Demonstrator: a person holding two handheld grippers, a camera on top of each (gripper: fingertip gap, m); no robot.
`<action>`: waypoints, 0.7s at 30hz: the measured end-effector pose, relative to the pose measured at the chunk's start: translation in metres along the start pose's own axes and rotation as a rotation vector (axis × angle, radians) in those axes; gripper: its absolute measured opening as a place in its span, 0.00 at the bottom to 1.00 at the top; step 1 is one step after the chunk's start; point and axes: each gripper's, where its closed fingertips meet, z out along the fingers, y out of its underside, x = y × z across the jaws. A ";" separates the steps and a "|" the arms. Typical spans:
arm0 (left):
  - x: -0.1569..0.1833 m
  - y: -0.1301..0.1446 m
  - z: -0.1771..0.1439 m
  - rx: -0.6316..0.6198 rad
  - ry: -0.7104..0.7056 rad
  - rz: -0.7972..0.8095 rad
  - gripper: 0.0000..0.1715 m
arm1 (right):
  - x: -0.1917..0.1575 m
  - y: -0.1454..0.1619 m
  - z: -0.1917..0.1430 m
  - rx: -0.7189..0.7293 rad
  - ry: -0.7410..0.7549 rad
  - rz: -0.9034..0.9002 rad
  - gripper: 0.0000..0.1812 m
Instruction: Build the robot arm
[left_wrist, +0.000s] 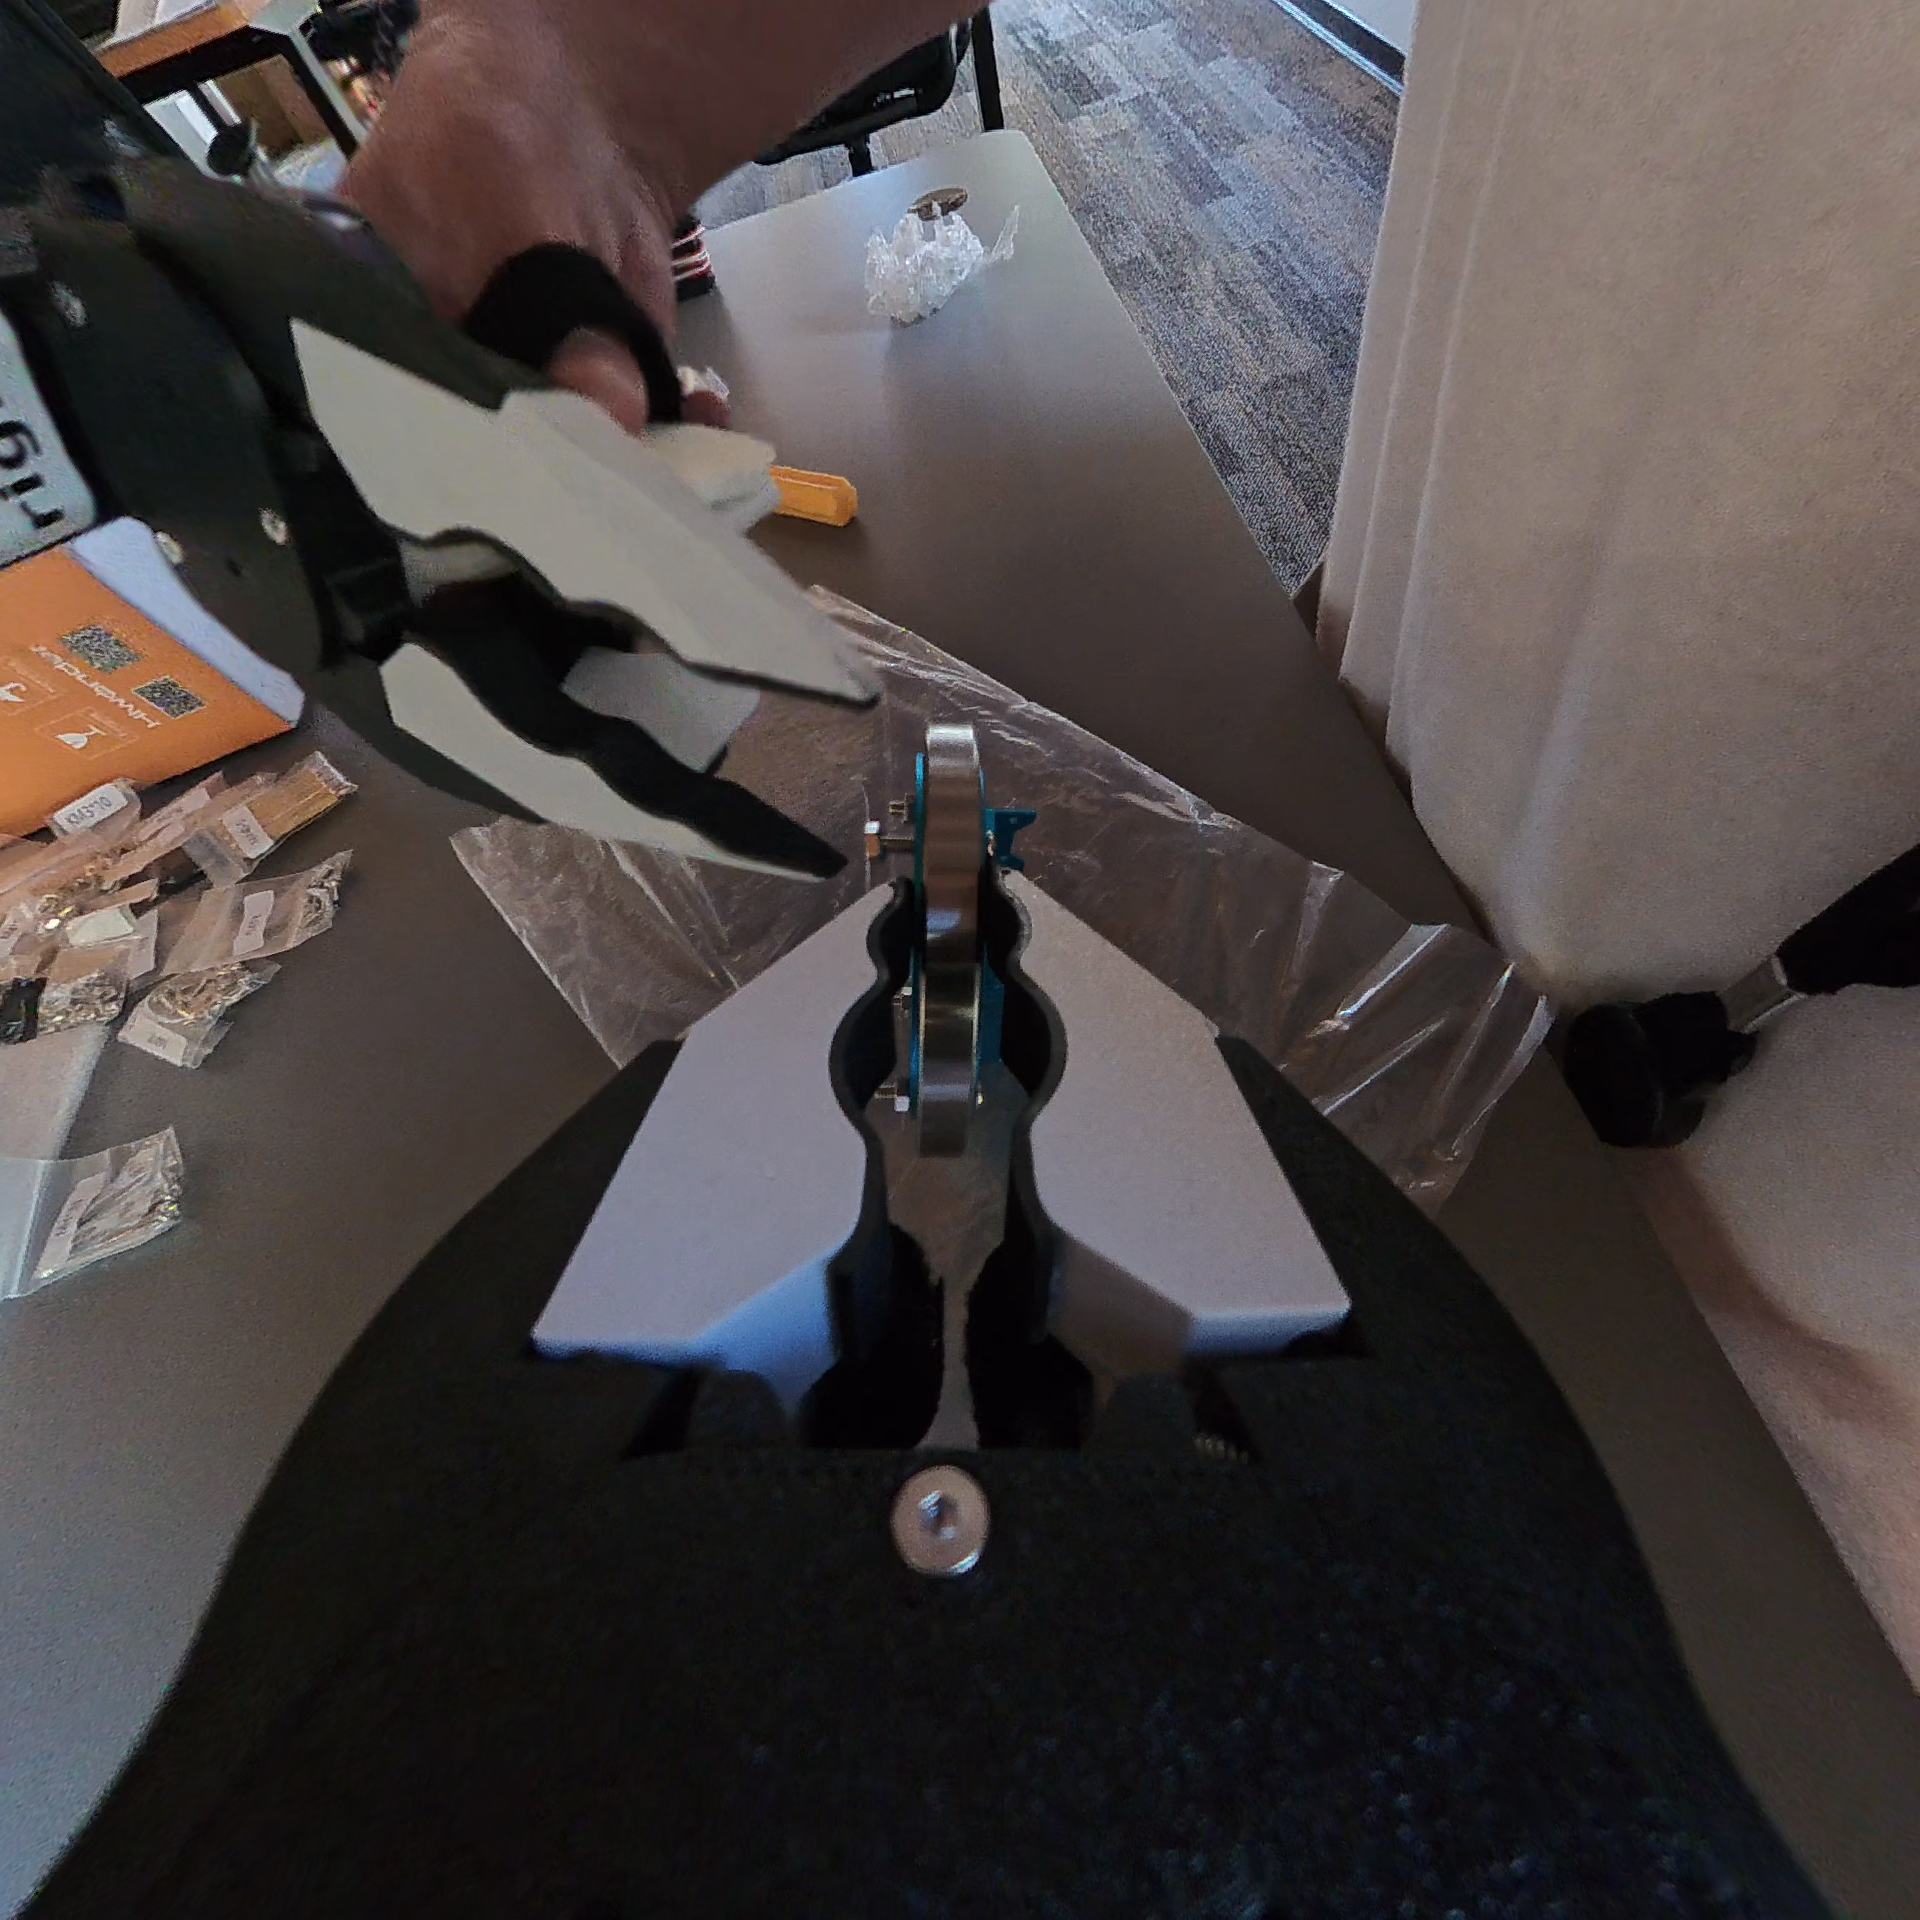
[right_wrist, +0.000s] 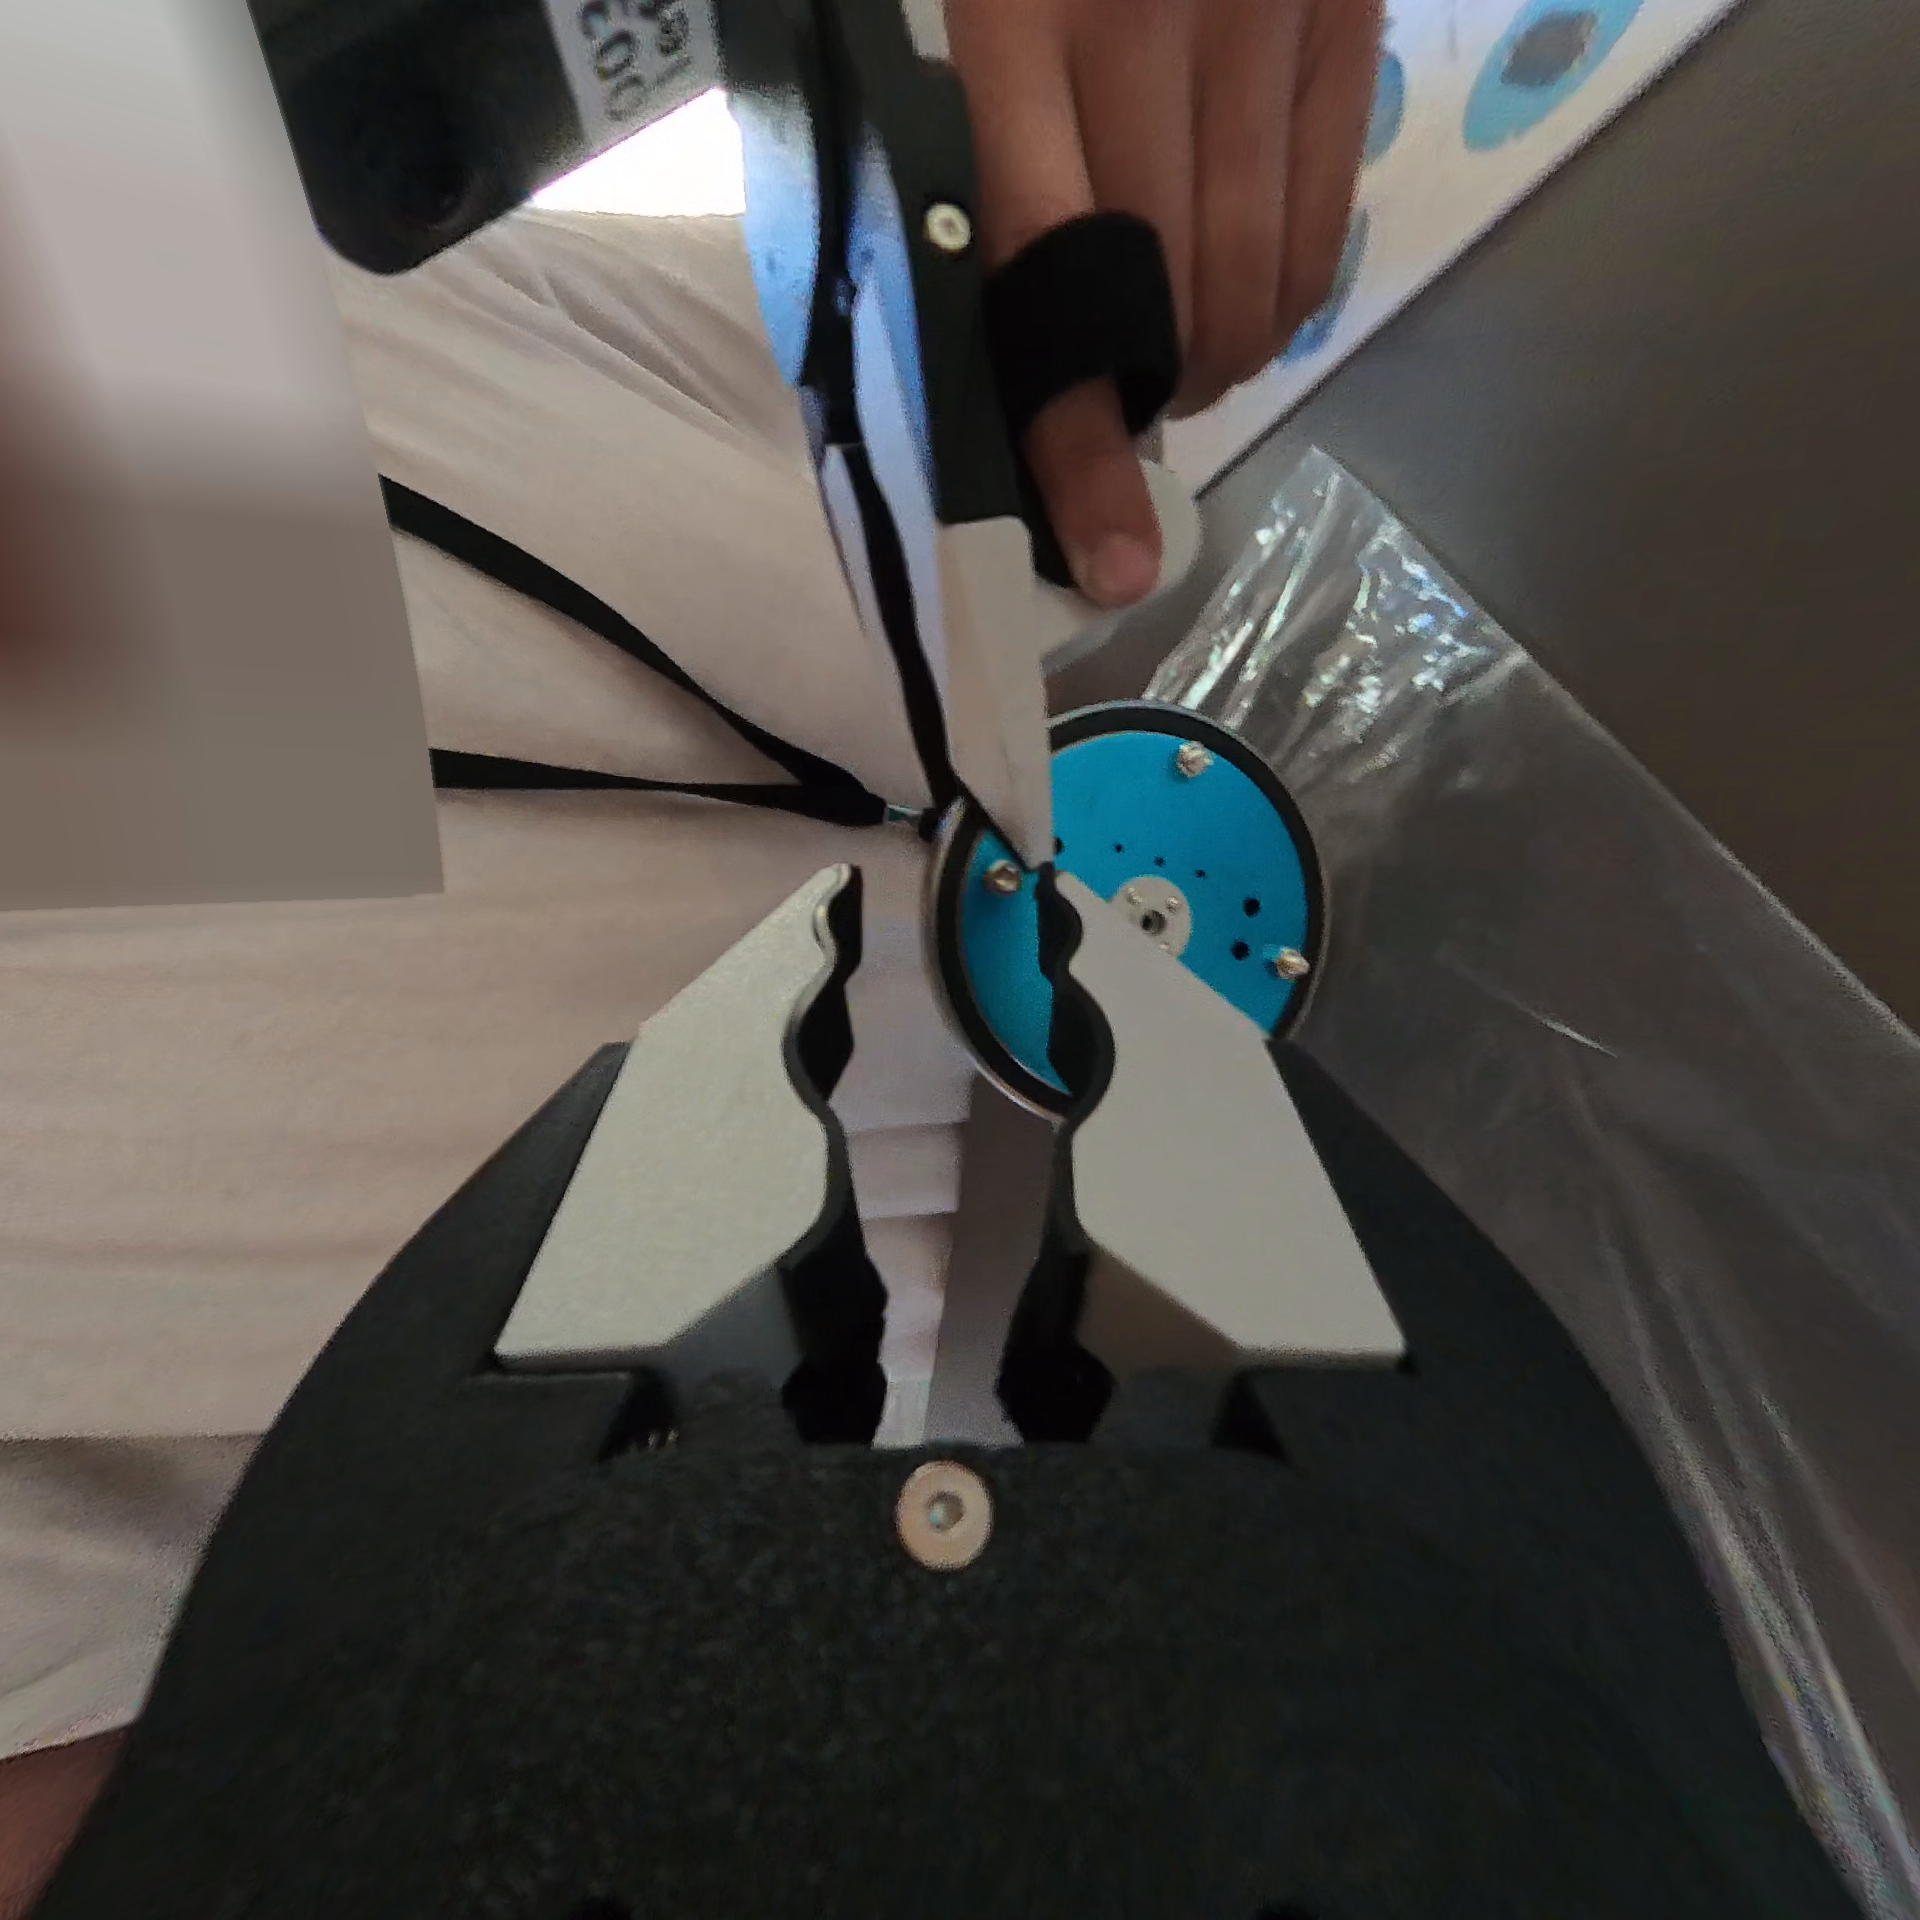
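A round motor-like disc (left_wrist: 951, 831) with a silver rim and a blue face (right_wrist: 1164, 831) carrying small screws is held upright above a clear plastic sheet (left_wrist: 1143, 831). My left gripper (left_wrist: 951, 894) is shut on the disc's edge; in the right wrist view it (right_wrist: 1023, 852) comes down from the top. My right gripper (right_wrist: 956, 888) is open, its jaws apart right at the disc's blue screw side. In the left wrist view it (left_wrist: 857, 774) reaches in from the upper left, its lower fingertip close to a screw on the disc.
The grey table (left_wrist: 987, 468) holds an orange box (left_wrist: 104, 686), several small bags of hardware (left_wrist: 187, 935), a yellow-orange piece (left_wrist: 816, 494) and crumpled clear plastic (left_wrist: 920, 260). A person in light clothing (left_wrist: 1610, 416) with a black strap (right_wrist: 623, 644) sits close at the table edge. The tips of both grippers are at nearly the same place.
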 end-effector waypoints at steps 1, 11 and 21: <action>0.000 0.000 0.000 0.001 0.001 -0.001 0.07 | -0.002 0.001 0.003 0.010 0.002 -0.011 0.20; 0.000 0.000 0.000 -0.003 -0.002 0.005 0.08 | -0.012 0.008 -0.006 0.006 0.045 -0.032 0.20; 0.001 0.000 0.000 0.002 0.002 0.004 0.07 | -0.013 0.008 0.009 -0.012 0.012 -0.053 0.27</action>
